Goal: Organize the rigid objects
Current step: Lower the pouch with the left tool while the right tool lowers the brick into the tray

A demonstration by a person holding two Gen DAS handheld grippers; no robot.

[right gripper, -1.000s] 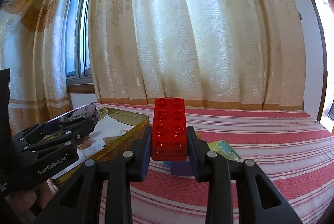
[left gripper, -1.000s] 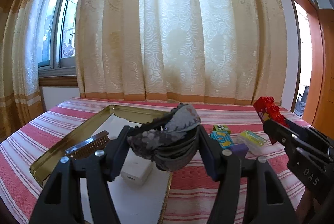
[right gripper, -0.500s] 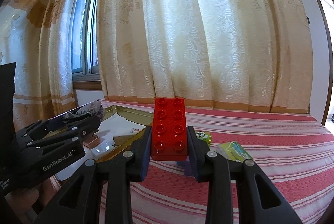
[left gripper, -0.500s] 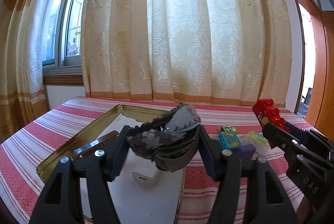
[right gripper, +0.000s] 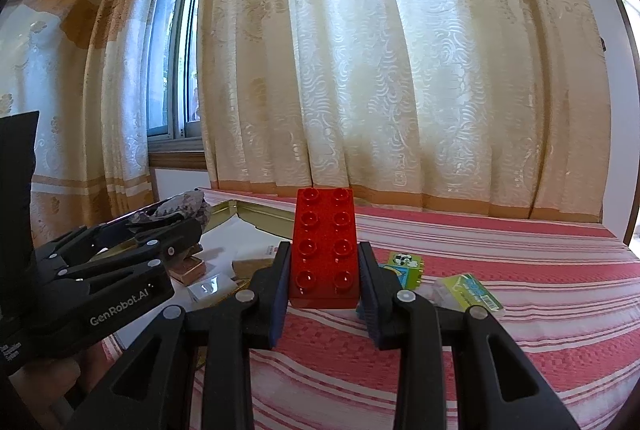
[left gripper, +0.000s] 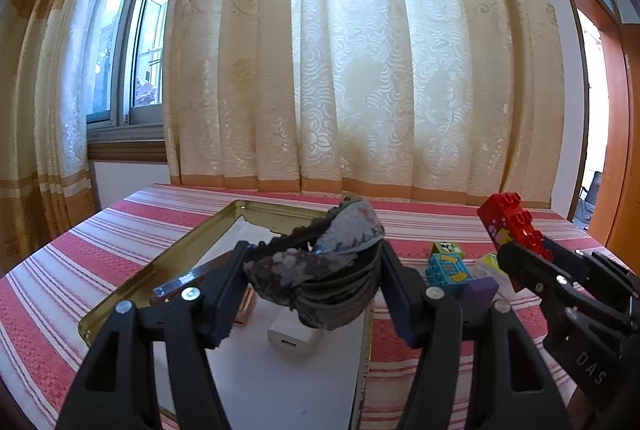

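Note:
My left gripper [left gripper: 314,264] is shut on a dark grey, rough shell-like lump [left gripper: 320,270] and holds it above the gold tray [left gripper: 192,242]. My right gripper [right gripper: 324,272] is shut on a red studded brick [right gripper: 324,246], studs facing the camera, above the striped cloth just right of the tray [right gripper: 256,213]. From the left wrist view the red brick [left gripper: 508,218] and right gripper [left gripper: 516,258] show at the right. From the right wrist view the left gripper [right gripper: 172,230] and the lump [right gripper: 180,207] show at the left.
In the tray lie a white charger [left gripper: 292,338], a copper-coloured block [left gripper: 246,306] and a brush [left gripper: 188,280]. On the red-striped table sit a blue block [left gripper: 446,270], a green block [right gripper: 404,266], a purple block [left gripper: 478,288] and a clear box [right gripper: 468,290]. Curtains hang behind.
The right gripper with the red brick has drifted a little toward the tray. The left gripper has barely moved. Both grips are unchanged.

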